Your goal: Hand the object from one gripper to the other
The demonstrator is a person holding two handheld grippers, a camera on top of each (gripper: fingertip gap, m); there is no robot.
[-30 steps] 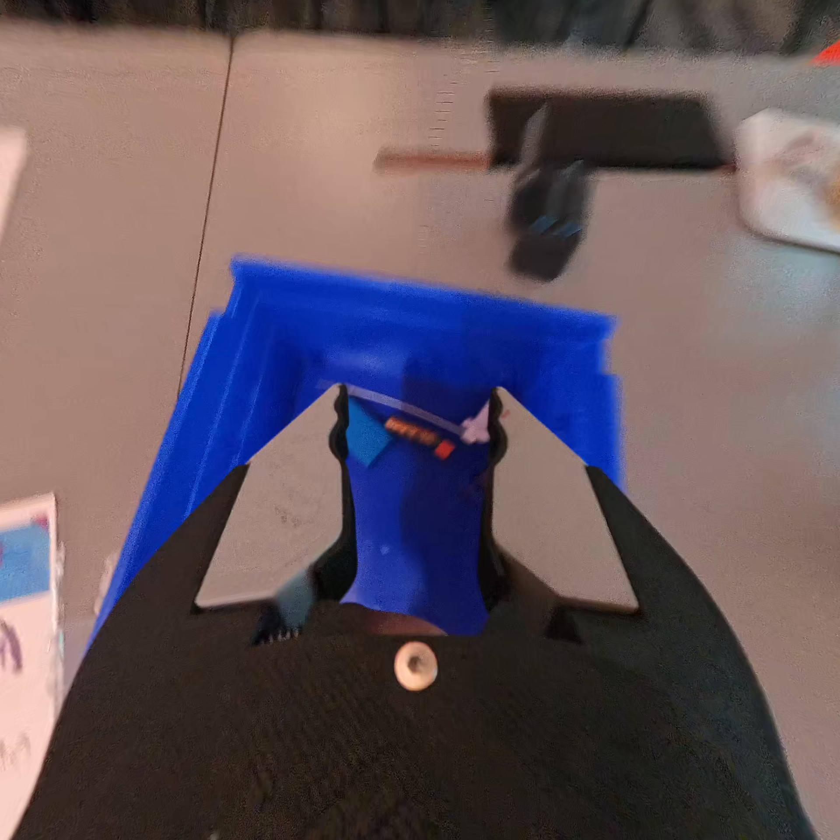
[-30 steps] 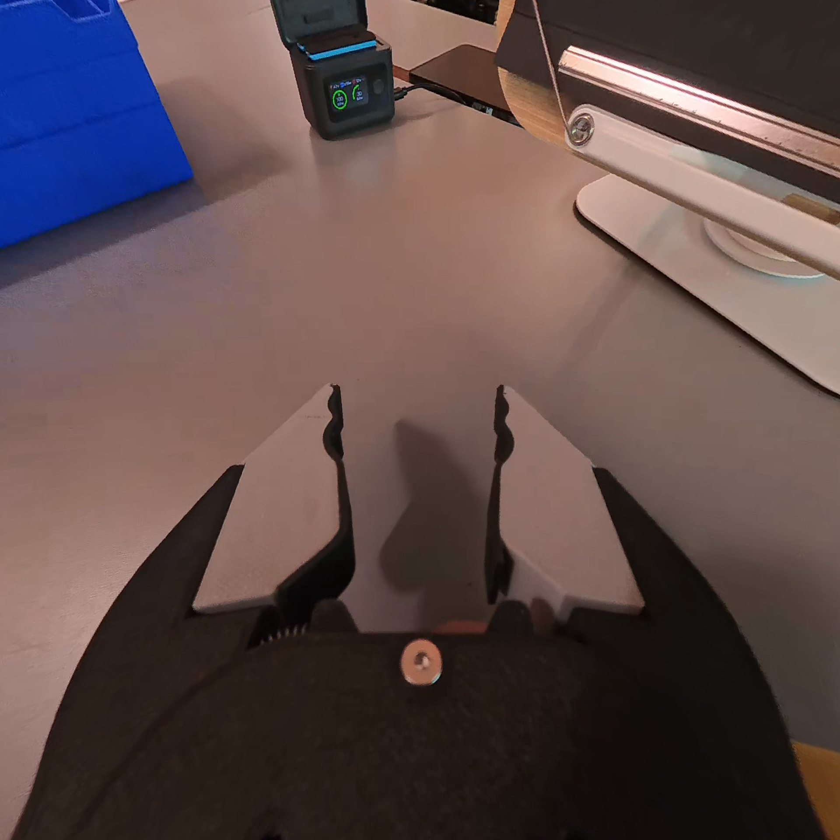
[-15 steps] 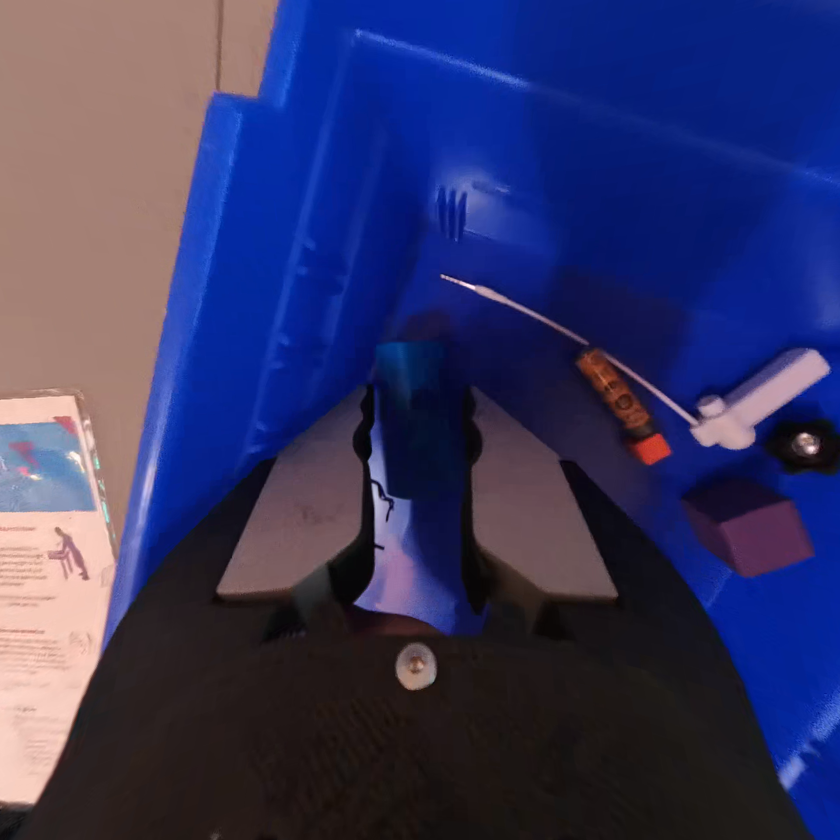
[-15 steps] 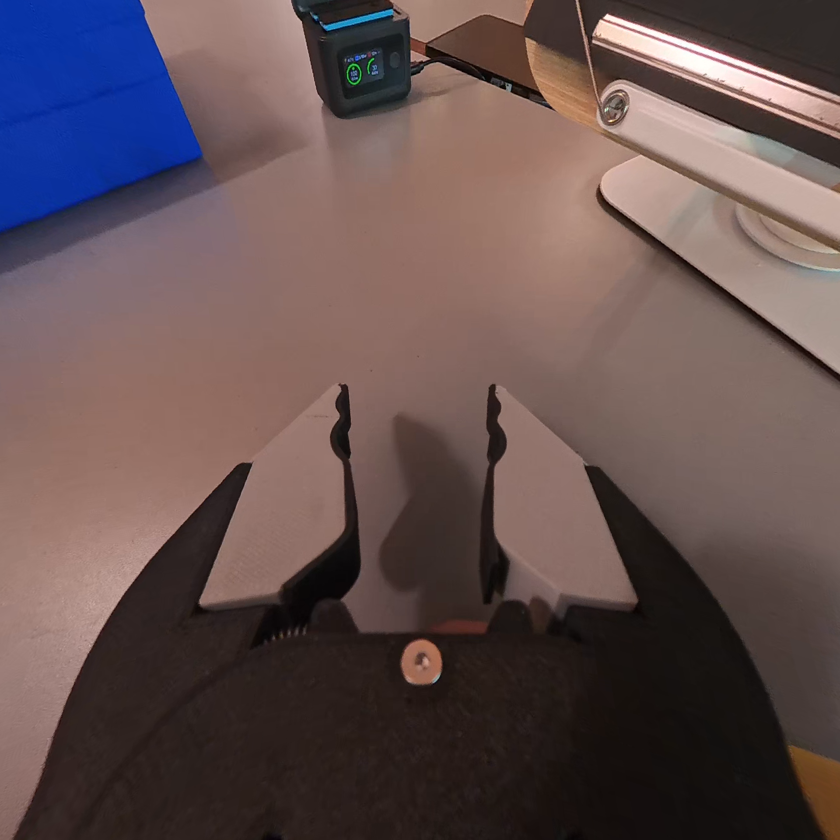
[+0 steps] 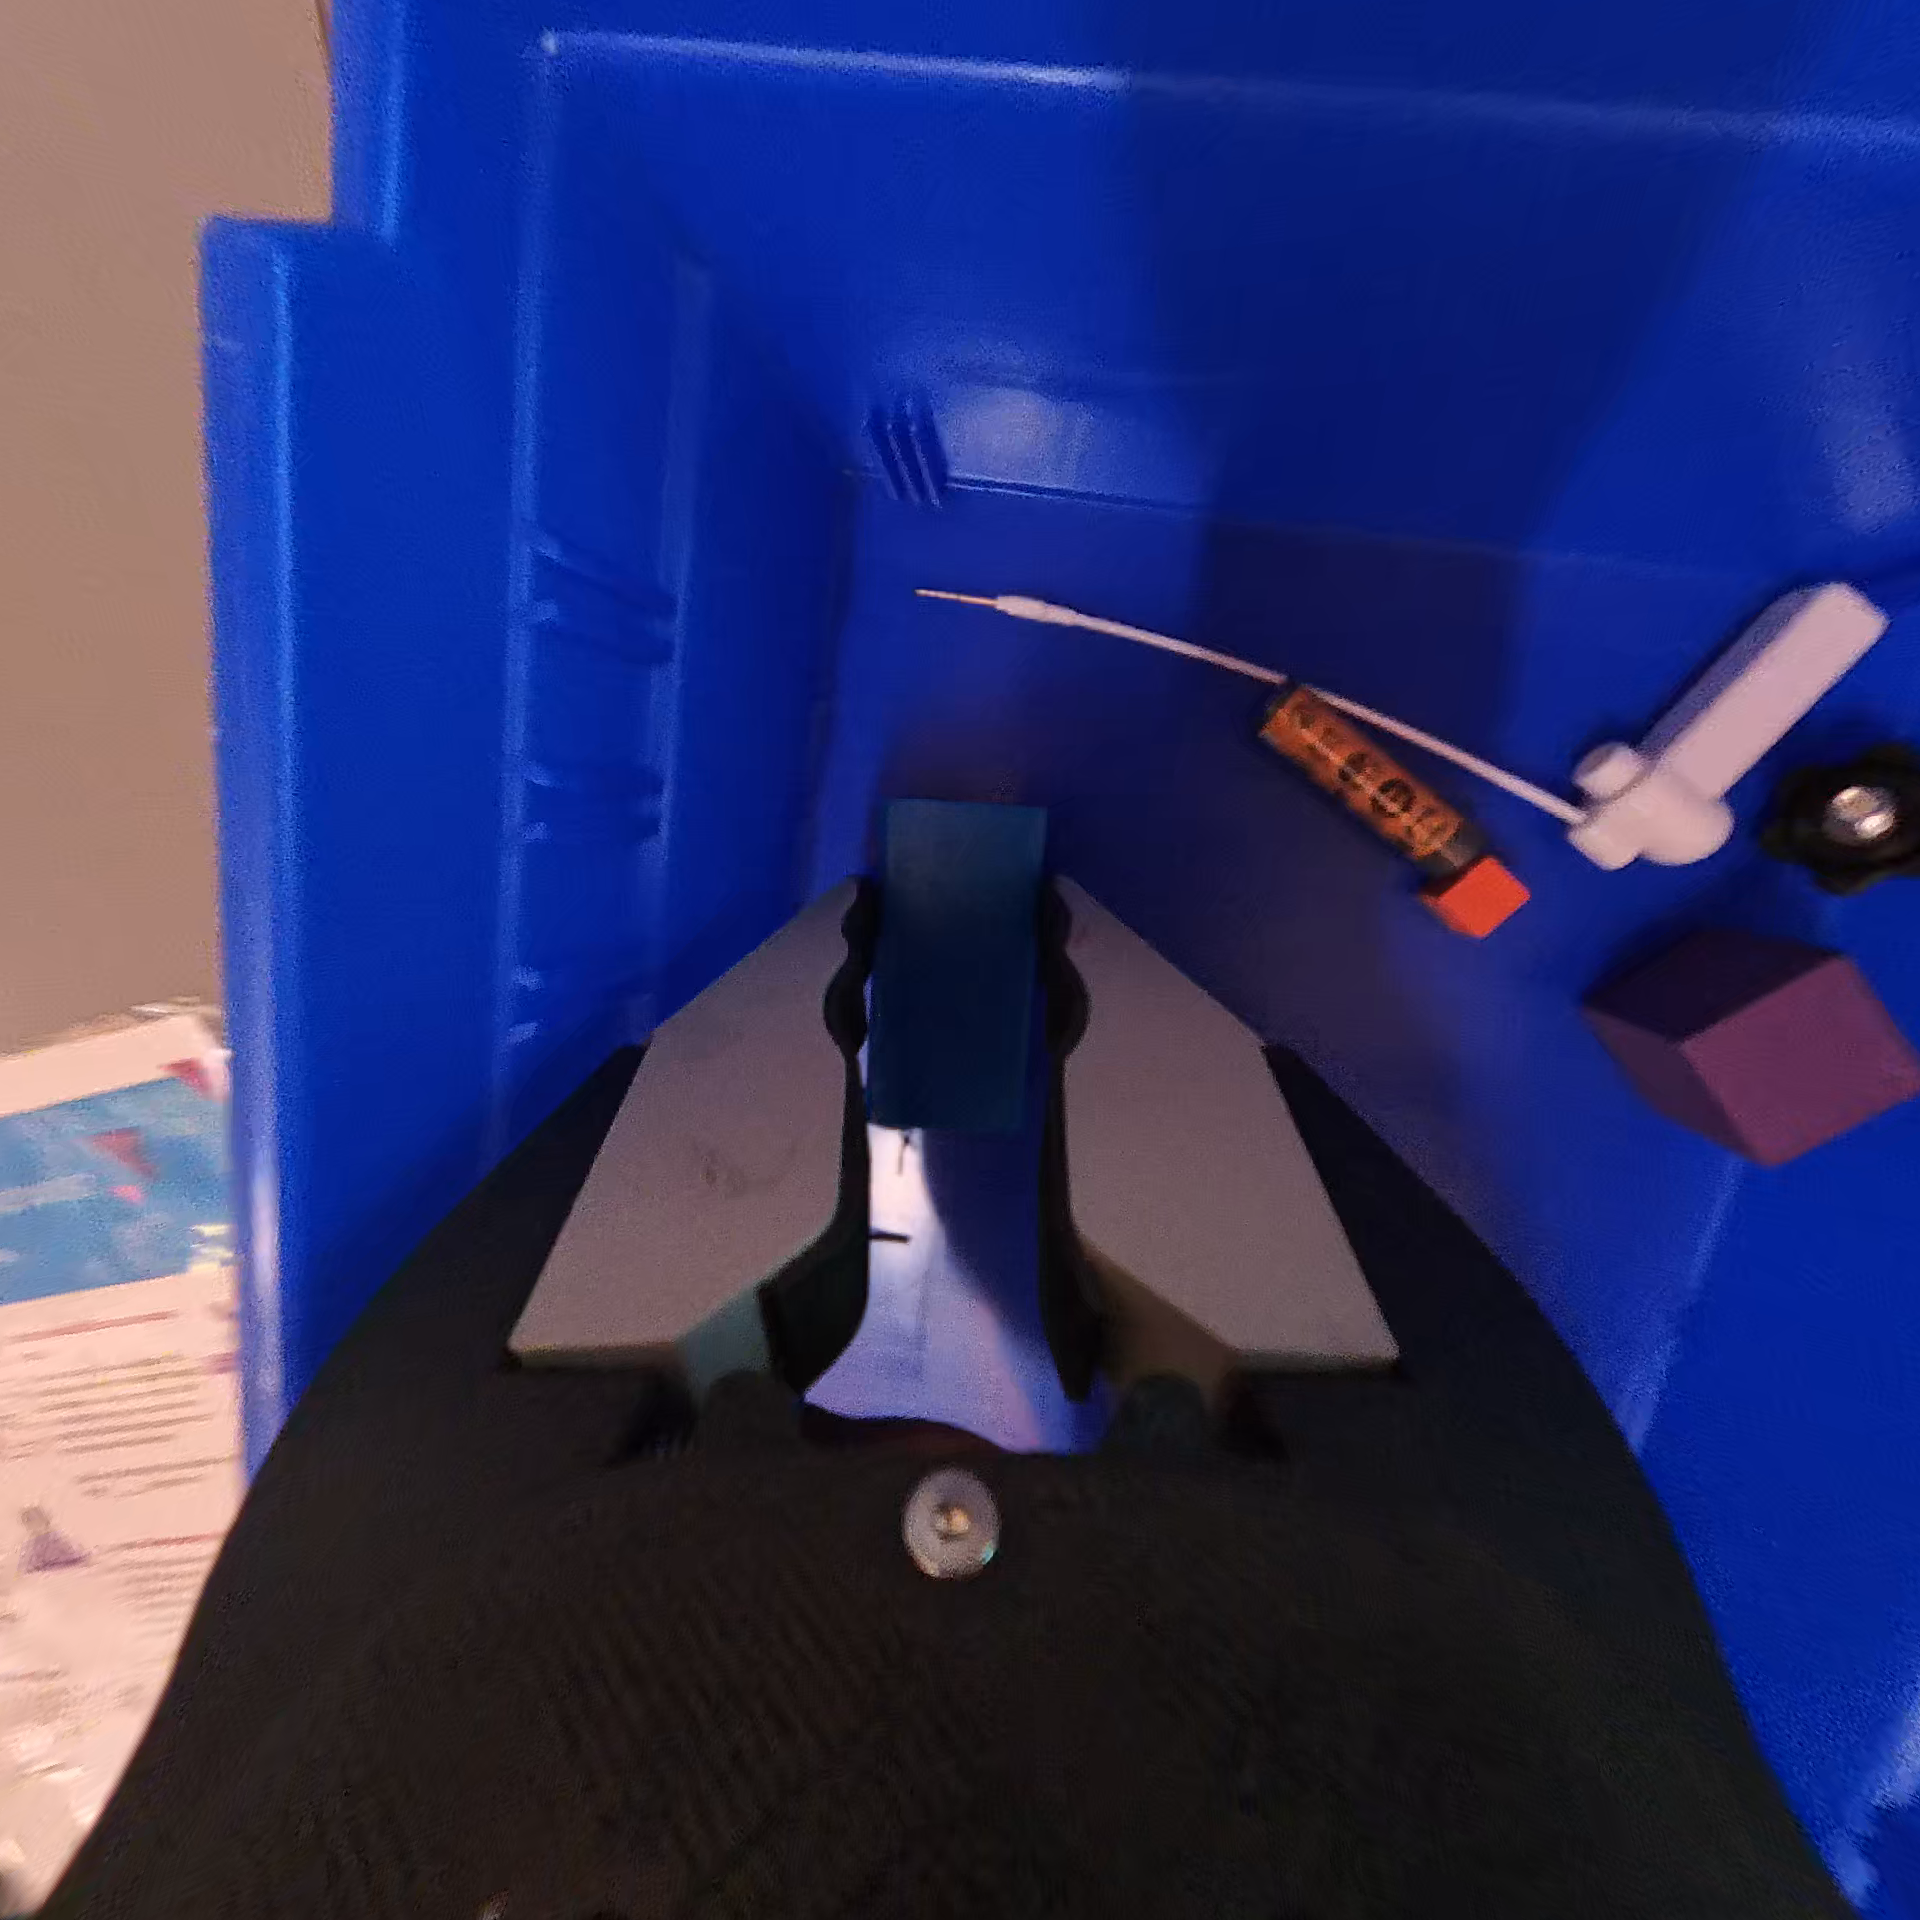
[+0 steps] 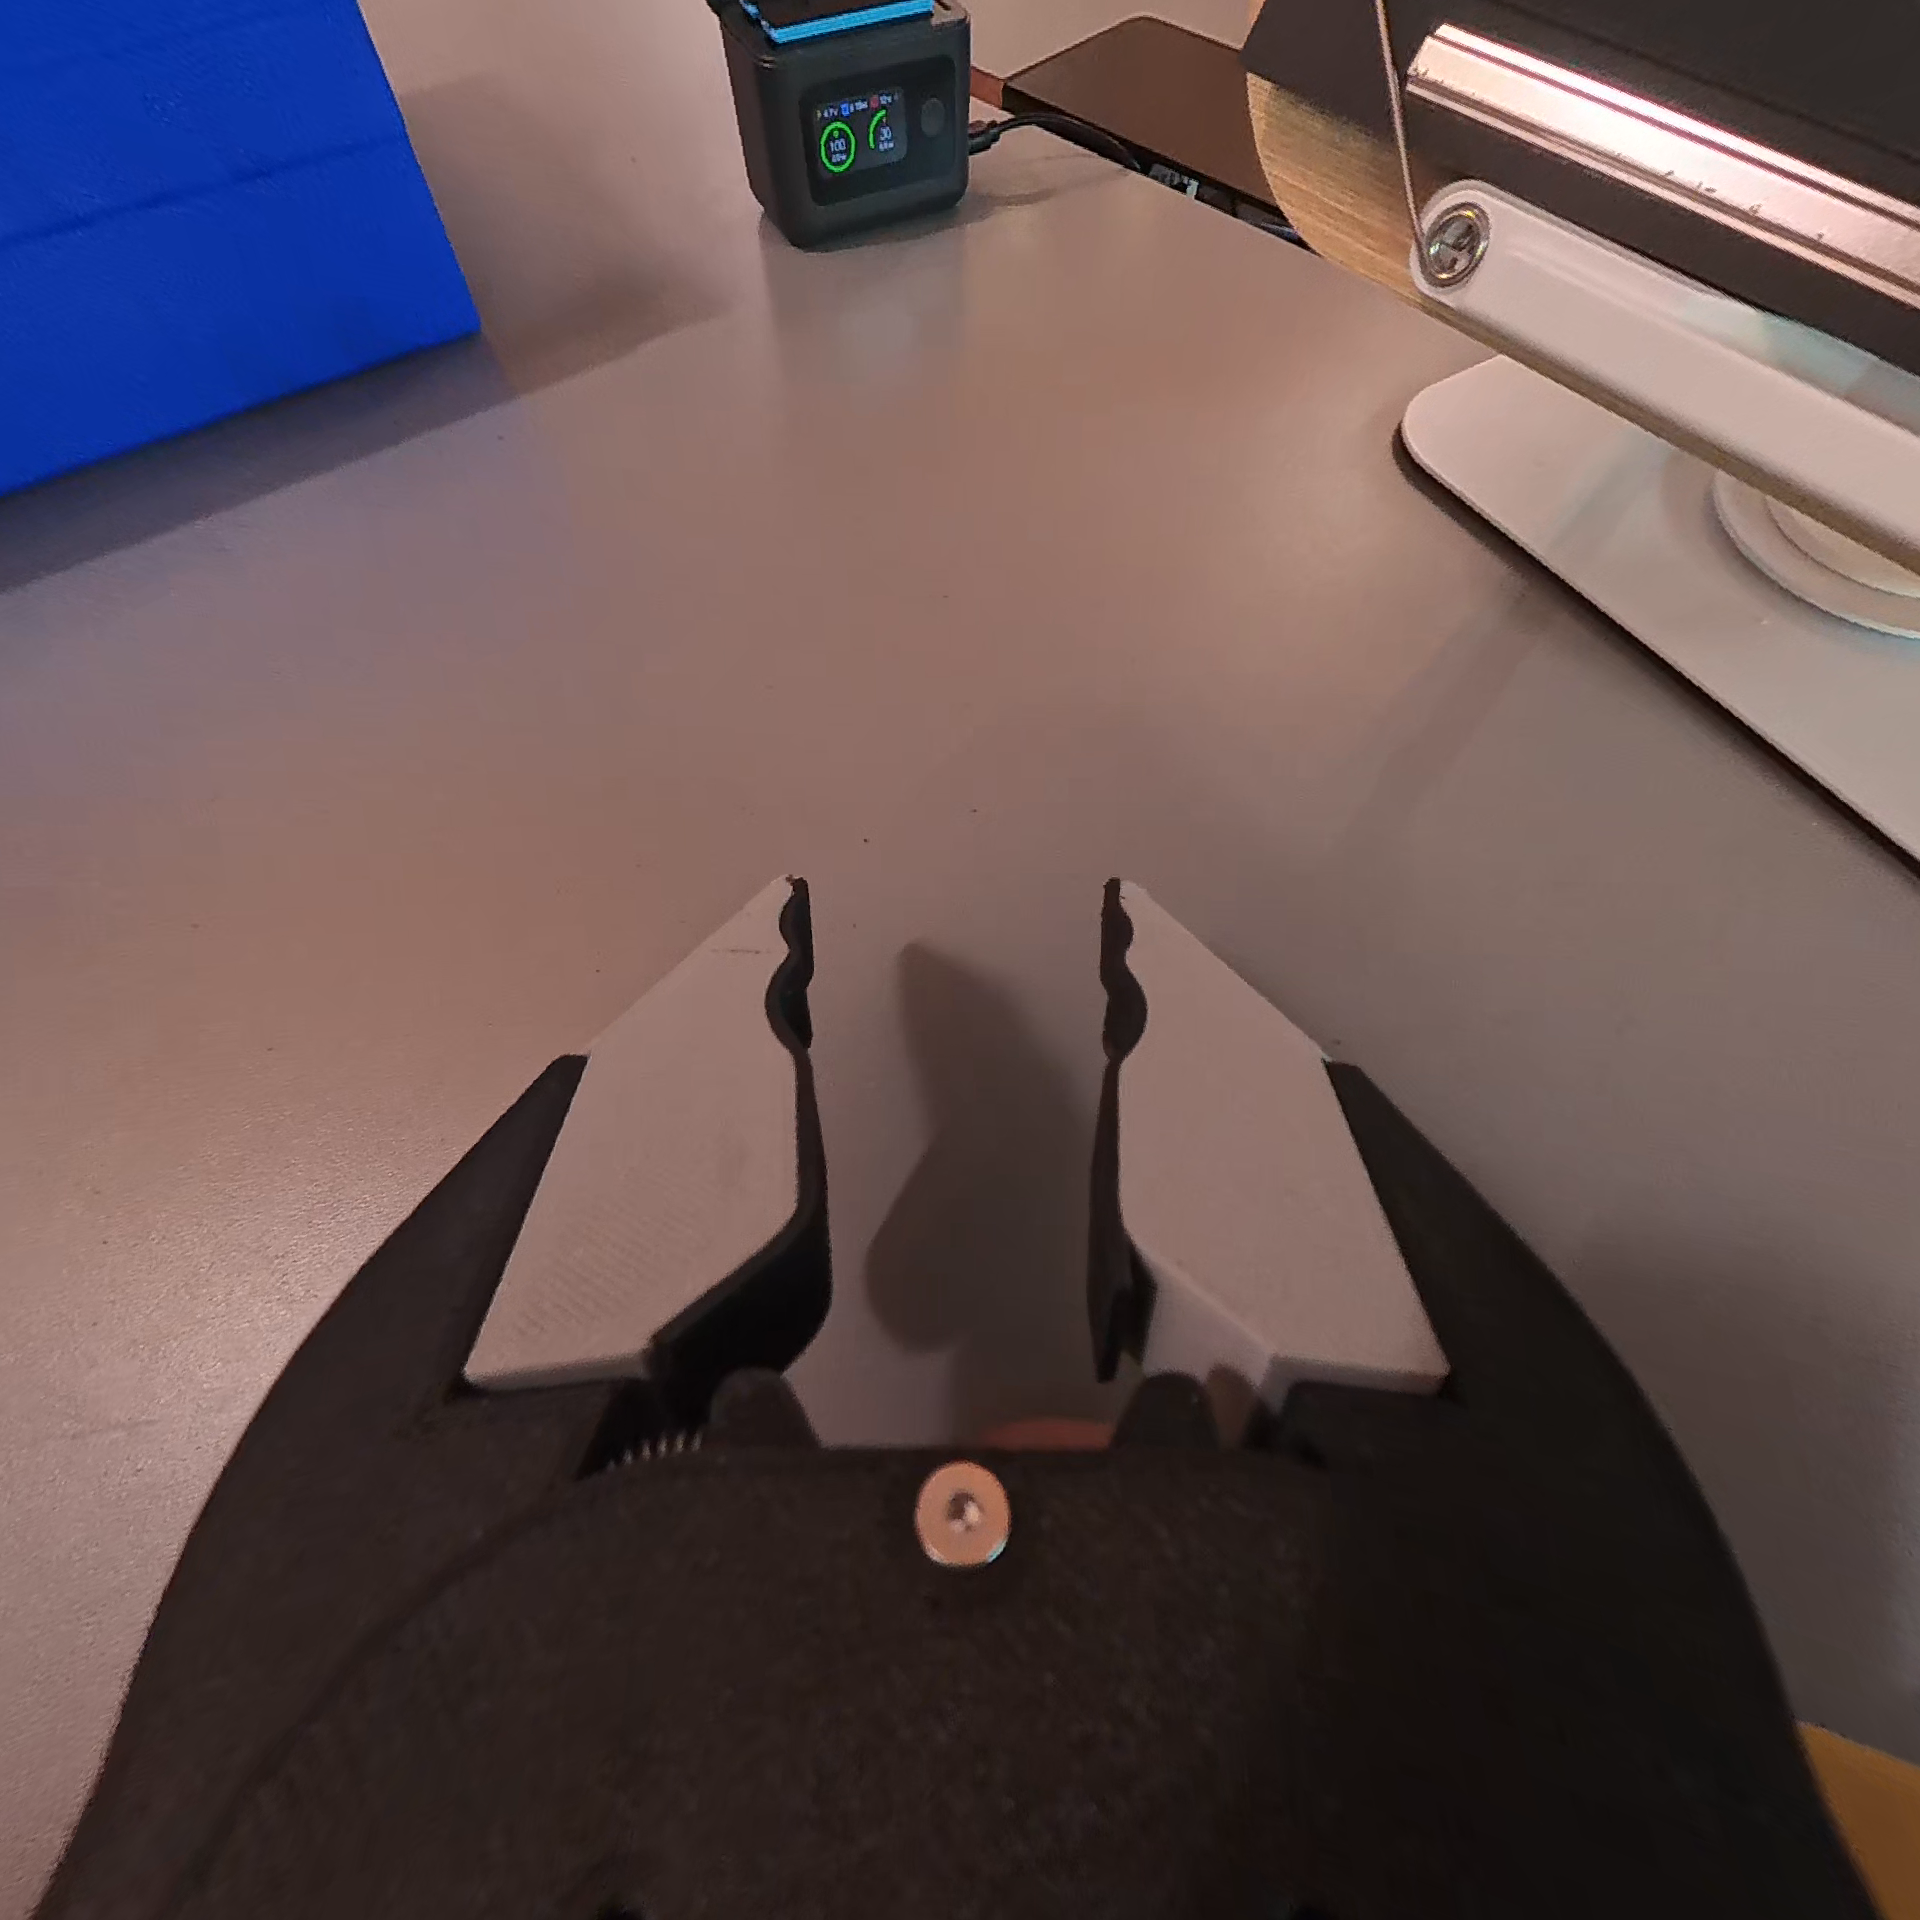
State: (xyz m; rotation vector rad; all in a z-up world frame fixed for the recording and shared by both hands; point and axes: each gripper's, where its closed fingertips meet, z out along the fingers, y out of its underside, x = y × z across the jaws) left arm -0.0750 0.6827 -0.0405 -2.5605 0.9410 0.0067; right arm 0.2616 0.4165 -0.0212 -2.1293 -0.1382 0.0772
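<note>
My left gripper (image 5: 956,894) is down inside a blue plastic bin (image 5: 623,520). Its two grey fingers press on both sides of a dark teal-blue rectangular block (image 5: 956,977) near the bin's left wall. The block stands lengthwise between the fingertips and sticks out a little beyond them. My right gripper (image 6: 956,894) is open and empty, low over the grey table, and throws a shadow between its fingers. The bin's outer wall (image 6: 187,229) shows at the far left of the right wrist view.
On the bin floor to the right lie an orange-and-black cylinder with a red cap (image 5: 1361,795), a white plastic part with a thin wire (image 5: 1714,727), a black knob (image 5: 1849,821) and a purple cube (image 5: 1766,1049). A printed sheet (image 5: 104,1247) lies left of the bin. A small dark box with a screen (image 6: 862,135) and a monitor base (image 6: 1662,540) stand ahead of the right gripper. My right fingertips sit around 45 centimetres from my left ones.
My left gripper has gone from above the bin down into it and its fingers have closed in on the blue block. The right gripper has edged slightly forward and stays open.
</note>
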